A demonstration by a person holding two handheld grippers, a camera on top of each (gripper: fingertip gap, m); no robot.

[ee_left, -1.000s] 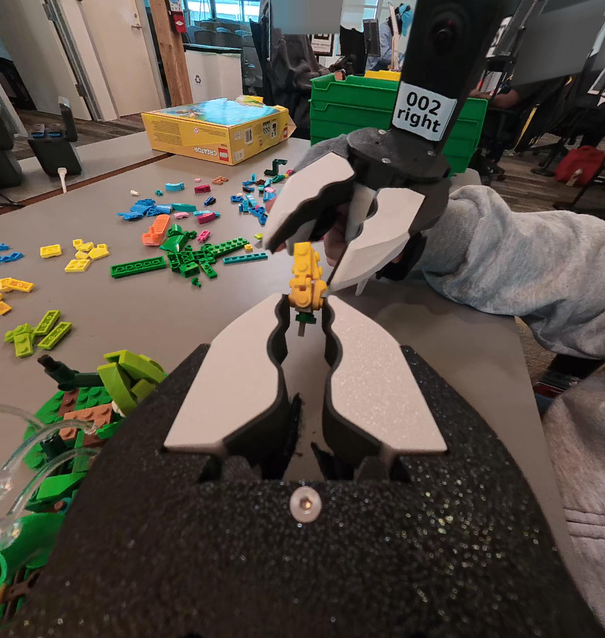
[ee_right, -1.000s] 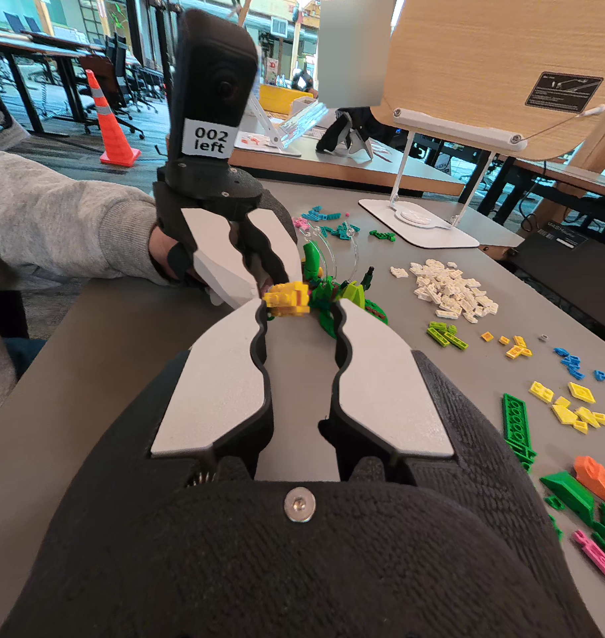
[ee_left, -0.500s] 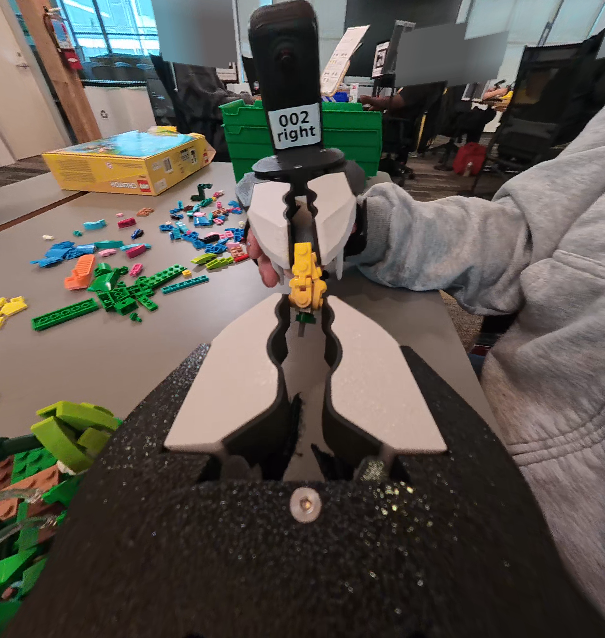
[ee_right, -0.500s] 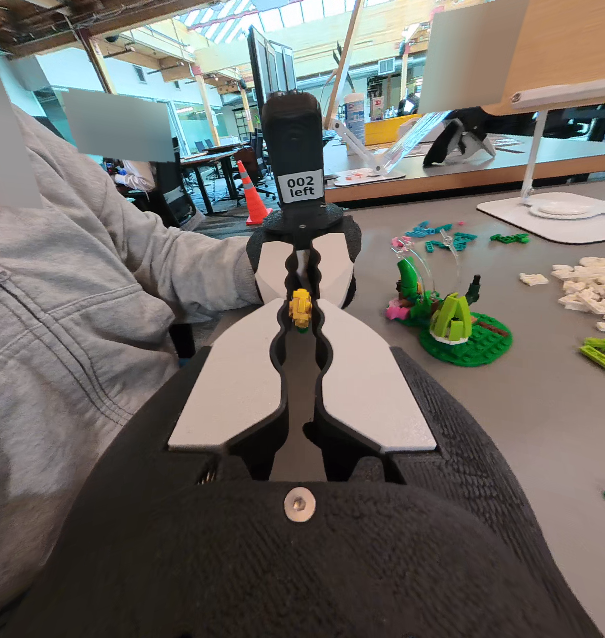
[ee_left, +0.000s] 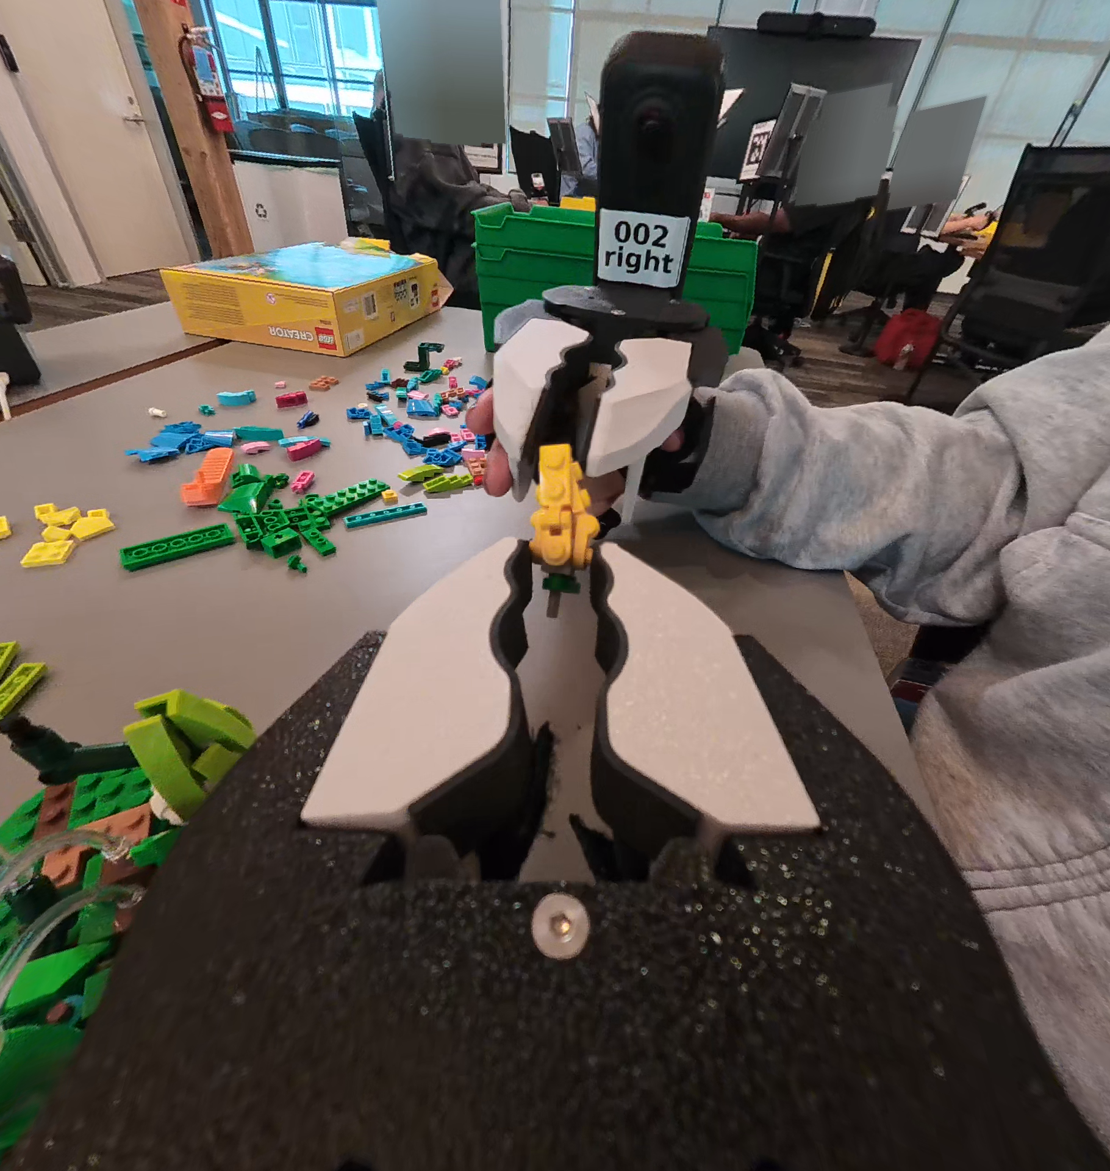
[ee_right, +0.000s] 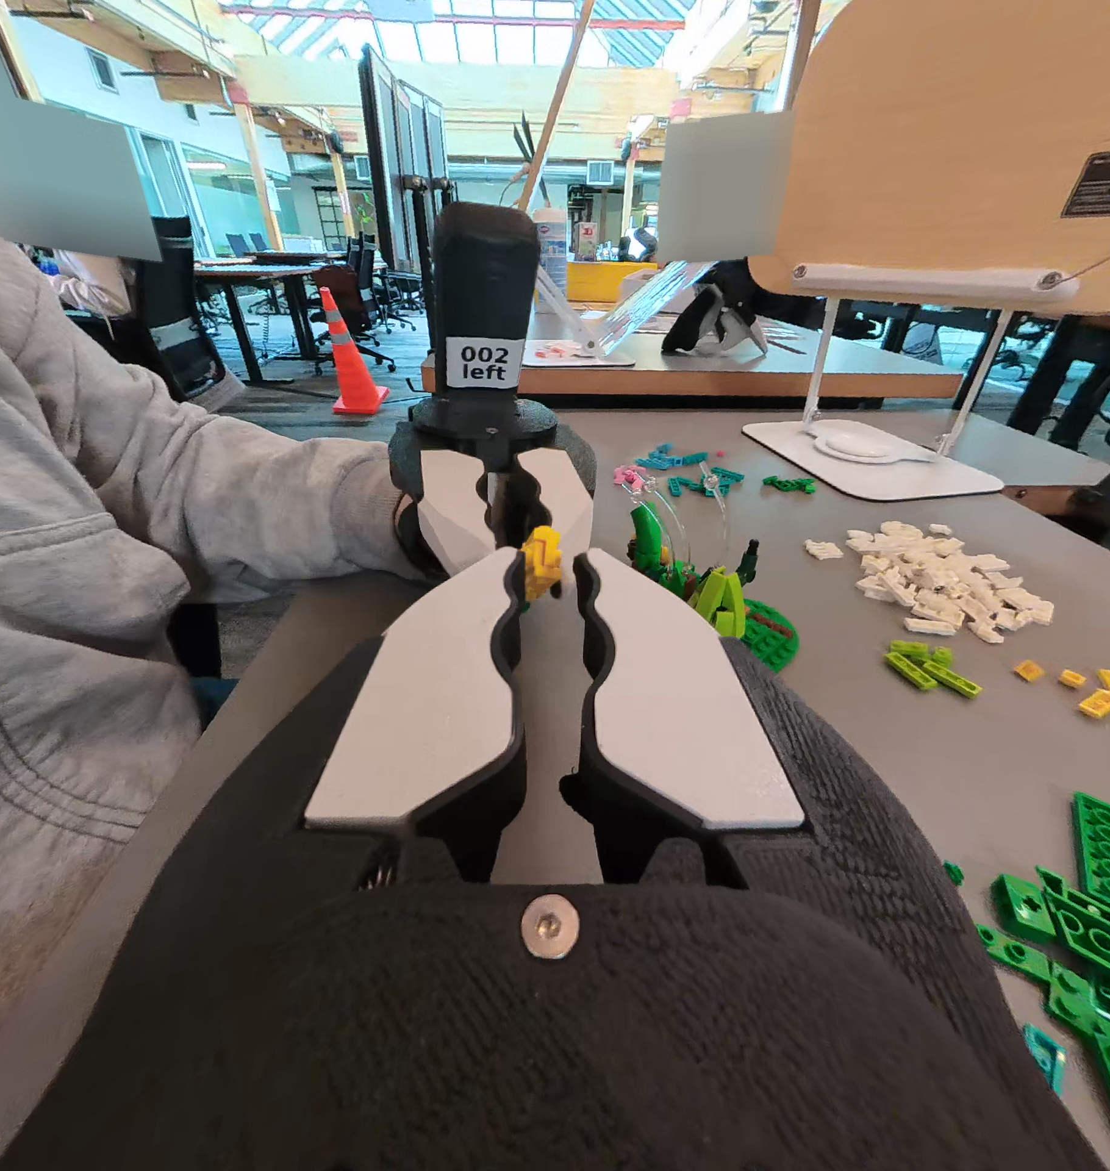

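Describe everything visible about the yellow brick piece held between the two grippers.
The yellow brick piece is a small build of studded plastic plates, standing upright above the table, with a green disc and thin grey pin at its lower end. The left gripper clamps its base. The right gripper has one pad against it; the other stands clear.

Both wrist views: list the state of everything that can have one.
Left gripper: shut on the yellow brick figure, pads pressing its lower end.
Right gripper: open, one pad clear of the figure.
Yellow brick figure: held upright above the table.
Yellow box: lying flat.
Green plant model: standing on the table.
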